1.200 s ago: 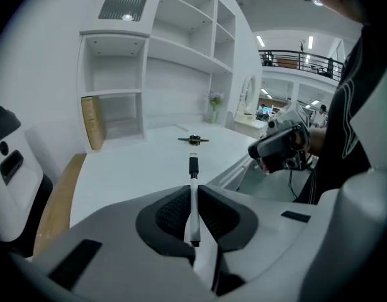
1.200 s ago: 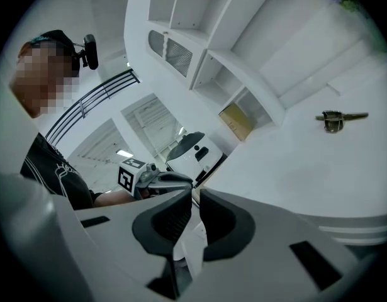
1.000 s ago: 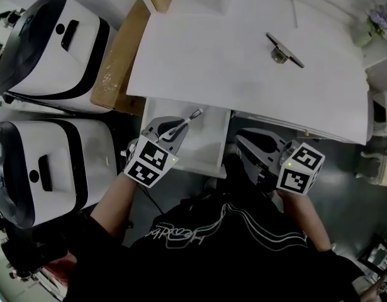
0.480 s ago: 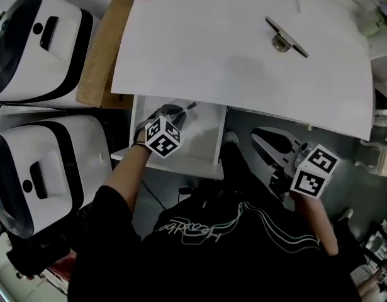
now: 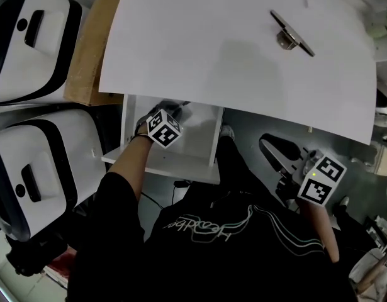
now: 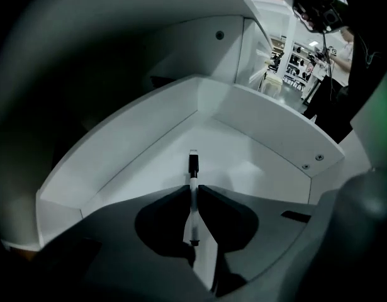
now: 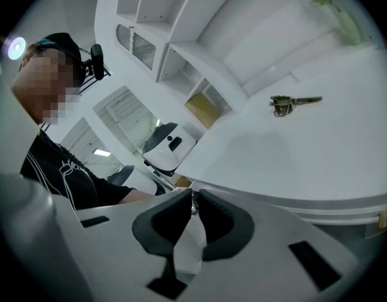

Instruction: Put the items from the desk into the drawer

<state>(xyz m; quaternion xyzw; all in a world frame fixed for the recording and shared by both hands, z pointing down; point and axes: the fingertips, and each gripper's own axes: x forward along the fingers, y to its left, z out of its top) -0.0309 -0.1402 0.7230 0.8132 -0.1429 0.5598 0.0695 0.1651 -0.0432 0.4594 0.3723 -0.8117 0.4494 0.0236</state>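
Observation:
My left gripper [image 5: 175,109] reaches down into the open white drawer [image 5: 199,140] under the desk's left part, its marker cube just inside the front edge. In the left gripper view its jaws [image 6: 193,187] are shut on a white pen with a black tip [image 6: 192,200], which points at the drawer floor [image 6: 243,156]. A metal key on a ring [image 5: 292,34] lies on the white desk [image 5: 212,55] at the far right, also seen as the key [image 7: 292,102]. My right gripper [image 5: 269,145] hangs below the desk's front edge, shut [image 7: 193,200] with nothing between its fingers.
Two white-and-black machines [image 5: 36,162] [image 5: 23,24] stand left of the desk, with a cardboard box [image 5: 83,55] between them and it. A vase with flowers [image 7: 335,8] stands at the desk's far right. White shelves [image 7: 174,61] rise behind the desk.
My left gripper has sunk into the drawer with the pen, its tip now under the desk edge. The right gripper has dropped lower and drifted right.

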